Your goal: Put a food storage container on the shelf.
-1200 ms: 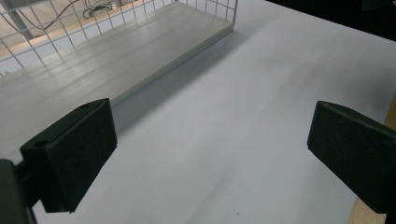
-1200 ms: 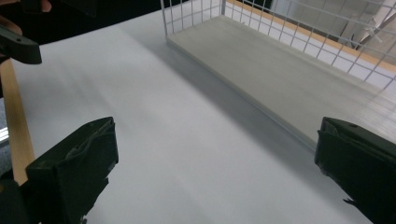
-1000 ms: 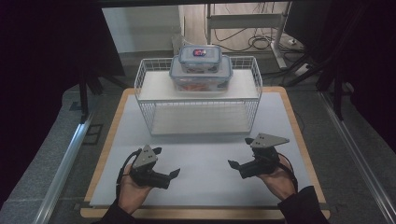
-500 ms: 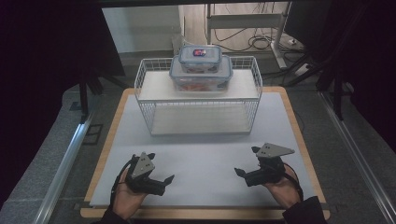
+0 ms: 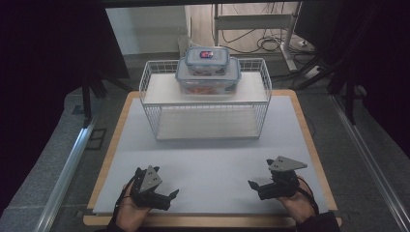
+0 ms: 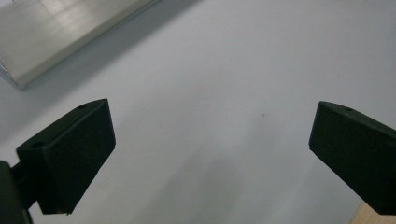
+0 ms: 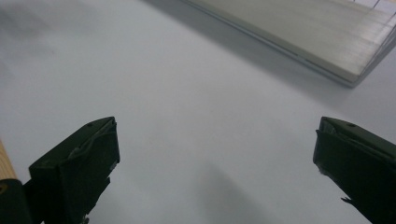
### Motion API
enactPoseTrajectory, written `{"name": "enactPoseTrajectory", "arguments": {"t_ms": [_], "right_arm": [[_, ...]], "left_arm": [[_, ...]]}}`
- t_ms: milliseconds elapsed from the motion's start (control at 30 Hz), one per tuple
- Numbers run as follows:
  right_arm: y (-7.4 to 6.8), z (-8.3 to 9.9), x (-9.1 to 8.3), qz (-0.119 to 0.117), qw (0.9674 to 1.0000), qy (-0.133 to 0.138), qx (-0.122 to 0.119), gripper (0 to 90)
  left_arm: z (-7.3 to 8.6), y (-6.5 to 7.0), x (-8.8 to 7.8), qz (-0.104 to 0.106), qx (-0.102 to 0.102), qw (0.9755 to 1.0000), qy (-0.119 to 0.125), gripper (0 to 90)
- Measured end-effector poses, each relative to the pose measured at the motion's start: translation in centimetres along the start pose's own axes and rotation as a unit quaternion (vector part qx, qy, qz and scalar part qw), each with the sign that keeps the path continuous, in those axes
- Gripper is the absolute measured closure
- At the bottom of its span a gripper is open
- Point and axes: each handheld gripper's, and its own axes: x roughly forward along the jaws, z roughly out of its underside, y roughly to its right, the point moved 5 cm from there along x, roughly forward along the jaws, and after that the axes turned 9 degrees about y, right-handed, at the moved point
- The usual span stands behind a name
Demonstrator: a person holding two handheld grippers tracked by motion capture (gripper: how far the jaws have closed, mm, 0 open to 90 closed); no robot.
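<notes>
White wire rack (image 5: pixel 205 104) is placed at the far middle of the table (image 5: pixel 212 159), and two clear plastic containers are stacked on its upper shelf: a small lidded container (image 5: pixel 208 60) on a larger lidded container (image 5: pixel 208 77). Both are well apart from the tools. The left gripper (image 5: pixel 162 197) and the right gripper (image 5: pixel 258 186) are held low at the near edge, each with its jaws spread wide and nothing between them, as is confirmed in both gripper views. It is judged that the reach has not begun. For the next move, both grippers must be carried far forward and raised to shelf height.
</notes>
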Motion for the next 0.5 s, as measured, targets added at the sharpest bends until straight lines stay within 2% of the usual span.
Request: {"name": "enactPoseTrajectory", "arguments": {"t_ms": [167, 300, 500], "right_arm": [[-0.1, 1.2, 0.3, -0.001, 0.9998, -0.019, 0.004, 0.1], [0.1, 2.1, 0.8, -0.005, 0.9990, -0.044, 0.010, 0.1], [0.2, 2.3, 1.0, -0.007, 0.9986, -0.050, 0.014, 0.1]], "left_arm": [[0.9, 0.0, 0.1, -0.001, -0.009, 0.9998, -0.018, 0.3], [1.1, -0.1, 0.1, -0.001, -0.015, 0.9996, -0.022, 0.3], [1.2, -0.2, 0.3, 0.000, -0.019, 0.9995, -0.024, 0.4]]}}
